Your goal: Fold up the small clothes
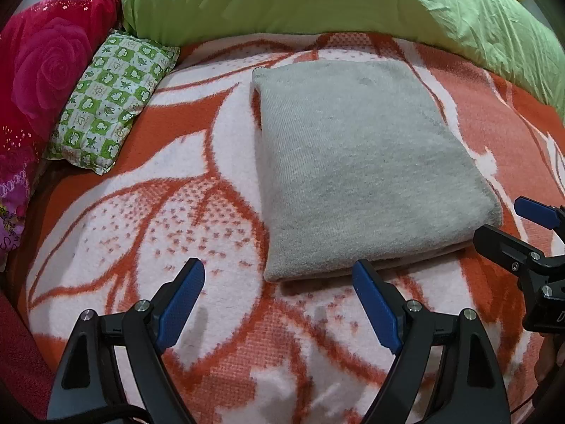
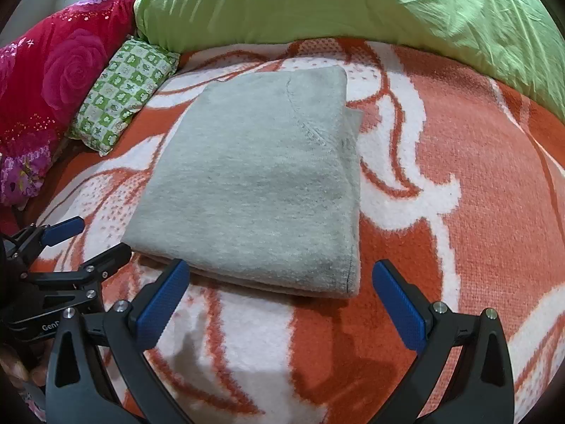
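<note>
Left wrist view is showing the grey garment [image 1: 367, 162] lying folded into a thick rectangle on the orange-and-white blanket [image 1: 159, 219], its stacked layers showing along the near edge. In the right wrist view the garment [image 2: 254, 183] is sitting left of centre, with a lower layer peeking out along its right side. The left gripper [image 1: 279, 275] is hovering just short of the garment's near edge, jaws spread wide and holding nothing, its right fingertip lying close to that edge. The right gripper [image 2: 282, 275] is likewise standing released and empty, its left fingertip overlapping the near edge in the picture; whether it is touching cannot be told. Each gripper is appearing at the edge of the other's view. A green checked pillow [image 1: 113, 102] is lying left of the garment, leaning against a red rose-print cushion [image 1: 46, 74], and a lime-green duvet [image 1: 317, 0] is bunching along the blanket's far side.
</note>
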The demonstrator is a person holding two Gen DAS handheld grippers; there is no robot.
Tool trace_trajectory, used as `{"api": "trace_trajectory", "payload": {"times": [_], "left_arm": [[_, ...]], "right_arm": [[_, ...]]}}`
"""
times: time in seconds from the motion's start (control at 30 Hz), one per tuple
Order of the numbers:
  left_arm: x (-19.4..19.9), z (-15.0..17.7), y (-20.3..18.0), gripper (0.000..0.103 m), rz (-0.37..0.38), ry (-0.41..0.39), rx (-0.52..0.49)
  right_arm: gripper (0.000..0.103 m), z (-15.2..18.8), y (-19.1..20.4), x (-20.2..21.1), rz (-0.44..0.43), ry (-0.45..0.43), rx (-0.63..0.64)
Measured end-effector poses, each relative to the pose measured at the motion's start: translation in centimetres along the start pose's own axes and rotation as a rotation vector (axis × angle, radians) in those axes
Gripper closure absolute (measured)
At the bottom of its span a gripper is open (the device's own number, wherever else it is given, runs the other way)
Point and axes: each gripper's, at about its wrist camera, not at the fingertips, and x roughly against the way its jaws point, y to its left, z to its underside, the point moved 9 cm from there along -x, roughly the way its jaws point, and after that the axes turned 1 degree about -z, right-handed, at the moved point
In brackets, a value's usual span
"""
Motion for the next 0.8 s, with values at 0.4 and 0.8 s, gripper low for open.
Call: {"api": "trace_trajectory", "payload": {"times": [0.4, 0.8], "left_arm": [[0.50, -0.44, -0.09, 0.017, 0.006, -0.012, 0.002], [0.52, -0.52, -0.26, 0.017, 0.010, -0.014, 0.000]], "right_arm": [[0.000, -0.41, 0.01, 0.14, 0.001, -0.006, 0.007], [0.000, -0.67, -0.22, 0.29, 0.005, -0.012, 0.001]]}}
